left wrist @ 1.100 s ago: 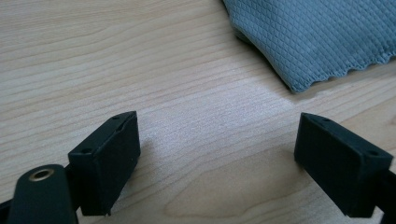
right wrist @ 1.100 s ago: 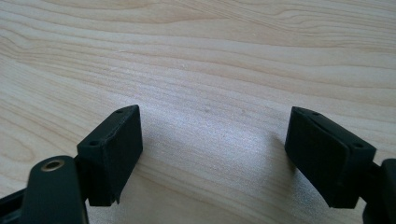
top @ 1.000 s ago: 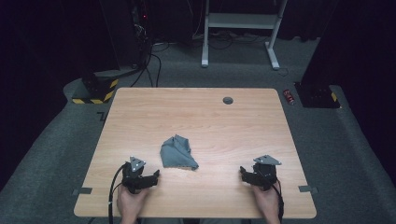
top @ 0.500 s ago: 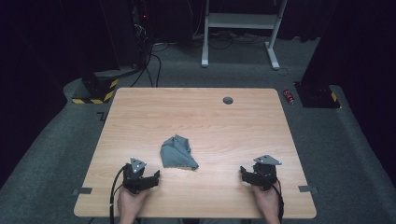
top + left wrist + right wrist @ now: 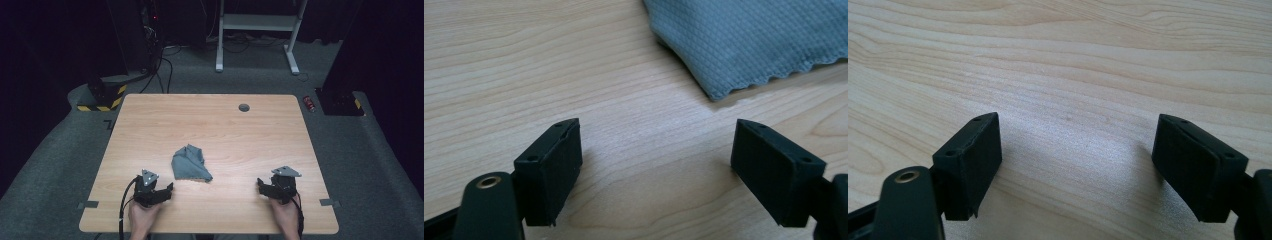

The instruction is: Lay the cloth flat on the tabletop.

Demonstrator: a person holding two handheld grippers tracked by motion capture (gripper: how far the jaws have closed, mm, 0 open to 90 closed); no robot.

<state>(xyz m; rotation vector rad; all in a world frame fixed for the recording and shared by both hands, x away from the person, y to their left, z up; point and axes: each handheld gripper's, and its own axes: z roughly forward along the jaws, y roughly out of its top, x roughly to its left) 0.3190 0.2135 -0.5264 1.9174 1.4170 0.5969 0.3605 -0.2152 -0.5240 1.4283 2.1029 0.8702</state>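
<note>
A: Cloth (image 5: 189, 164) position?

B: Lower centre of the high view, crumpled on the tabletop (image 5: 215, 125), between the two grippers but nearer the left one. Long axis roughly up-frame to down-frame, hem flaring toward lower right.

A: From the left gripper (image 5: 167, 190)?

B: Ahead and to its right. In the left gripper view the cloth (image 5: 749, 45) fills the upper right; its scalloped edge stops short of the right-hand jaw. No contact. Jaws spread wide, nothing between them but bare wood.

A: Right gripper (image 5: 261, 184)?

B: Well apart from the cloth, at lower right of the high view. Its own view has wood grain alone ahead. Jaws (image 5: 1075, 165) likewise wide apart, empty.

A: So which goes first?

B: Judgement: the left. A short push forward and rightward would bring the near hem between its jaws. The right would have to cross leftward over the tabletop.

A: Change from the earlier frames?

B: Little. Cloth unmoved, same shape. Both grippers in about the same spots at the near edge; hands behind them, low in frame.
</note>
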